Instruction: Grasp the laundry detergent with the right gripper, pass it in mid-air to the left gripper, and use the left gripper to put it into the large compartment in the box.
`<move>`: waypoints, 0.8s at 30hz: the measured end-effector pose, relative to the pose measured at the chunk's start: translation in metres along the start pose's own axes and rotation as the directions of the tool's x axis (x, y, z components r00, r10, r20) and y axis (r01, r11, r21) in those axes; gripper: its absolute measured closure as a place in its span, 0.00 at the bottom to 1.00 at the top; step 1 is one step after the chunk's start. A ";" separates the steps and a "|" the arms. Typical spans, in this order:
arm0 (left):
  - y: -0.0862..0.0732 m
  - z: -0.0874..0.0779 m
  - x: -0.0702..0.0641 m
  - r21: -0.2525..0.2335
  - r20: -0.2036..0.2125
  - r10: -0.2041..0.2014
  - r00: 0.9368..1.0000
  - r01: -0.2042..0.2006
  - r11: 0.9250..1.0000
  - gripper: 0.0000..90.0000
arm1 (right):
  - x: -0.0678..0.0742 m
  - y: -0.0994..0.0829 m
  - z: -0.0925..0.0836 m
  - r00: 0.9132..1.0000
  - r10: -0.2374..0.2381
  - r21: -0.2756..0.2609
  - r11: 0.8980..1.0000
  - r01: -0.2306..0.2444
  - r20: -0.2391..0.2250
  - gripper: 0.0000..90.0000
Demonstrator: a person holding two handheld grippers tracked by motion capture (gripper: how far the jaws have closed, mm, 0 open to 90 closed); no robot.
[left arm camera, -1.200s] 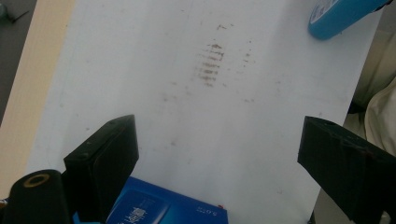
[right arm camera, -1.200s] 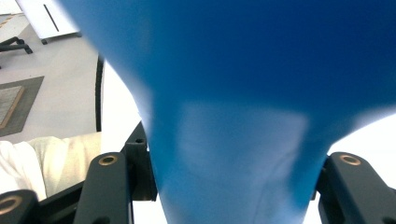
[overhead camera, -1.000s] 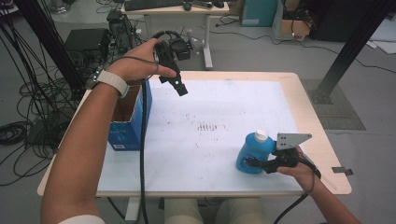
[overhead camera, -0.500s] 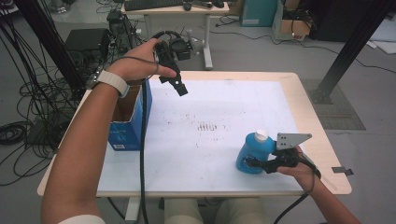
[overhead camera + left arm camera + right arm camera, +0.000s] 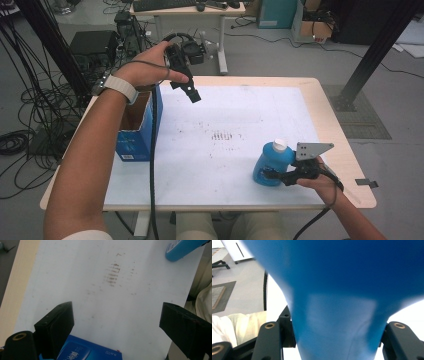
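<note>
At the left of the high view, a blue box [image 5: 137, 127] with an open top stands by the table's [image 5: 345, 145] left edge, on the rim of the white sheet [image 5: 225, 165]. Just right of the box and above it, the left gripper [image 5: 194, 95] is held up in the air in the upper left part of the frame. Its black jaws stand wide apart with nothing between them. In the left gripper view, a corner of the blue box [image 5: 90, 352] shows at the bottom edge, and the white sheet [image 5: 82, 277] lies bare past the jaws.

The middle of the sheet is flat and open. It has only some small dark smudges [image 5: 223, 135] on it, so there is lots of room there. The far half of the sheet at the top of the frame is bare too.

In the lower right of the high view, the blue bottle [image 5: 270, 162] with a white cap [image 5: 280, 145] stands upright, close to the near edge of the sheet. The right gripper [image 5: 274, 175] holds it low on its side, with the jaws squeezed onto it. In the right gripper view, the blue bottle [image 5: 342, 290] sits tight between the two black jaws. To the right of the bottle, a strip of bare wood runs along the table's right edge.
</note>
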State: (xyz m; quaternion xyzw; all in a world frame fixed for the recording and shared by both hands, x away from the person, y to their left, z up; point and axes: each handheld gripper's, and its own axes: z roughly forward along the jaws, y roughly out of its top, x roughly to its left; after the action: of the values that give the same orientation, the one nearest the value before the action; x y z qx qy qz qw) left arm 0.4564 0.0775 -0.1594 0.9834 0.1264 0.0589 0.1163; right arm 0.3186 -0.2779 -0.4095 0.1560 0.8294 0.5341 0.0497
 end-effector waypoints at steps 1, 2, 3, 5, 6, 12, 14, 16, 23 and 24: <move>0.000 0.000 0.000 0.000 0.001 0.002 1.000 -0.002 1.000 0.14 | 0.000 0.000 0.000 1.000 0.001 0.000 1.000 -0.001 -0.001 0.46; 0.000 0.000 0.000 -0.001 -0.001 0.003 1.000 -0.003 1.000 0.14 | 0.000 0.000 0.000 1.000 0.000 0.000 1.000 0.000 -0.001 0.46; 0.000 0.000 0.000 0.000 -0.001 0.004 1.000 -0.004 1.000 0.14 | 0.000 0.000 0.000 1.000 0.001 0.000 1.000 -0.001 -0.001 0.46; 0.000 0.000 0.000 0.000 -0.001 0.003 1.000 -0.003 1.000 0.14 | 0.000 0.000 0.000 1.000 0.001 0.000 1.000 -0.001 -0.001 0.46; 0.000 0.000 0.000 0.002 0.001 0.004 1.000 -0.004 1.000 0.14 | 0.000 0.000 0.000 1.000 0.001 0.000 1.000 -0.001 -0.002 0.46; 0.001 -0.001 -0.002 -0.001 -0.002 0.005 1.000 -0.005 1.000 0.14 | 0.000 0.000 0.000 1.000 0.001 0.001 1.000 -0.001 0.002 0.47; 0.001 -0.001 -0.002 0.003 -0.001 0.002 1.000 -0.002 1.000 0.14 | 0.000 0.000 0.000 1.000 0.000 -0.001 1.000 0.000 0.002 0.47; 0.002 -0.001 -0.003 0.000 -0.002 0.007 1.000 -0.007 1.000 0.14 | 0.000 0.000 0.000 1.000 -0.004 0.000 1.000 0.004 0.003 0.47; 0.002 -0.005 -0.008 0.002 0.001 0.006 1.000 -0.006 1.000 0.14 | 0.000 0.002 0.000 1.000 -0.008 0.007 1.000 0.008 0.002 0.47; 0.003 -0.007 -0.011 0.002 0.003 0.004 1.000 -0.004 1.000 0.14 | 0.000 0.002 0.000 1.000 -0.013 0.011 1.000 0.013 0.004 0.47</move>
State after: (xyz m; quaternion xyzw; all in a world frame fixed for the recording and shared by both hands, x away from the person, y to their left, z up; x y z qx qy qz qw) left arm 0.4459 0.0737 -0.1528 0.9838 0.1243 0.0577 0.1153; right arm 0.3186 -0.2770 -0.4075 0.1522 0.8332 0.5289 0.0542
